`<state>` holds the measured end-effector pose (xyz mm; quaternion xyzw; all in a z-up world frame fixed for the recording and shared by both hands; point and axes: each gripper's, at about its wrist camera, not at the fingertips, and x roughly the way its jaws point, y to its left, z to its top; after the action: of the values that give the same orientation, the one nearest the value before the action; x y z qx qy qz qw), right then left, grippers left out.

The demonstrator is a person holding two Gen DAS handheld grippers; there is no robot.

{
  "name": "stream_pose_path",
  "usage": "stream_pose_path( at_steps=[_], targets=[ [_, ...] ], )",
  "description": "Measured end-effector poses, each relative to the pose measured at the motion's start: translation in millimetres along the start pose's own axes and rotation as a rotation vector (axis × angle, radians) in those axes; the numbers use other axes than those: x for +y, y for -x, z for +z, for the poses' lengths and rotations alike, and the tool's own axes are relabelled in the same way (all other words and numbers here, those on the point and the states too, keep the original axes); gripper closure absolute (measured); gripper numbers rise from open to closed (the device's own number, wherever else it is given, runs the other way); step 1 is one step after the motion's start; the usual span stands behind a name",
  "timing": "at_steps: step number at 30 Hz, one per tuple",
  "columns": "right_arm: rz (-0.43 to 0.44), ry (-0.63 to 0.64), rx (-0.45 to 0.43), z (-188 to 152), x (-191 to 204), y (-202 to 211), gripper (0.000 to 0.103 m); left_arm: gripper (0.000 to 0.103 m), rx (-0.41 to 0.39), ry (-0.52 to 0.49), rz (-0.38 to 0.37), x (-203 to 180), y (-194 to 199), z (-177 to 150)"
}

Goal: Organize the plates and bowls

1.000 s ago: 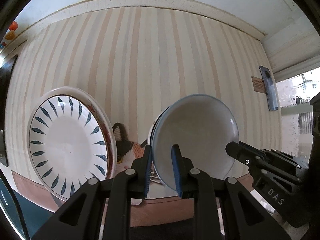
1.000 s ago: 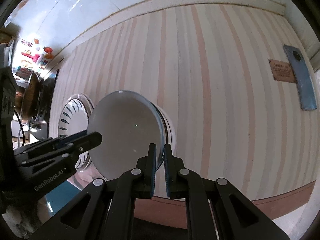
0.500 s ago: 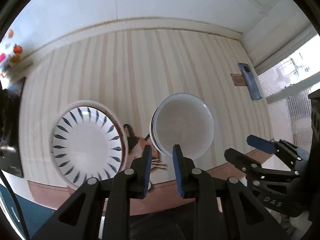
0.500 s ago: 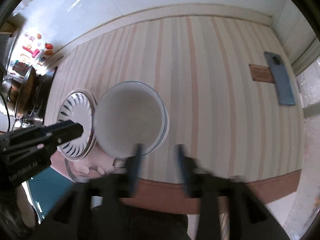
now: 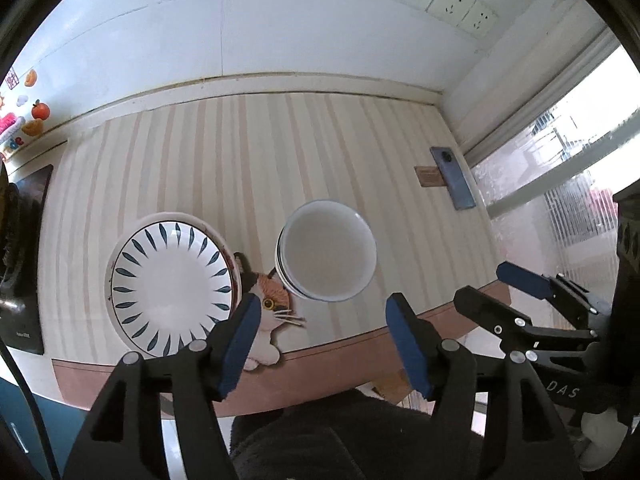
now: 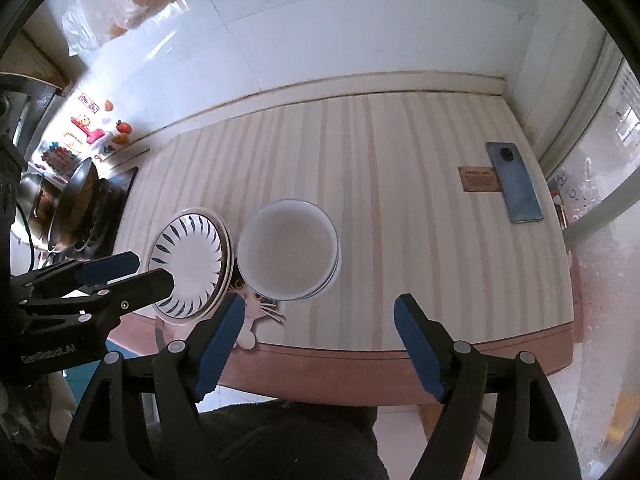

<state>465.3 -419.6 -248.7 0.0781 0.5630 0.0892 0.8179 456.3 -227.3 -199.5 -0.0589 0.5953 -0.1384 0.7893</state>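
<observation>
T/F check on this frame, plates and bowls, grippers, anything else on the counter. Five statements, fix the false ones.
1. The stack of bowls sits right of the leaf-pattern plate in the left wrist view. True.
2. The left gripper grips a bowl. False: nothing is between its opening jaws.
3. A phone lies near the window. True.
4. The plate is upside down. False: it faces up.
5. The right gripper is shut. False: its jaws are opening, empty.
</observation>
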Motion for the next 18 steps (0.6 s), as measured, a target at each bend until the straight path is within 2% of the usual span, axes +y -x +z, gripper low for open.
stream_pose_path(
  at_steps=[2,6,12,18],
  targets=[
    [-0.002,-0.004,-0.004,1,-1,2,0.022,0.033,0.002,0.012,-0.011,1,-3,3],
    [0.018,-0.031,0.006,4,-12,-11,0.022,0.033,0.040,0.058,-0.040,12,-27,10],
    [0.195,-0.174,0.103,9,-50,-83,0.022,0.033,0.143,0.205,-0.099,51,-98,31],
    [0.348,-0.302,0.203,8,-76,-158,0.022,0.035,0.259,0.330,-0.202,74,-156,43]
  ],
)
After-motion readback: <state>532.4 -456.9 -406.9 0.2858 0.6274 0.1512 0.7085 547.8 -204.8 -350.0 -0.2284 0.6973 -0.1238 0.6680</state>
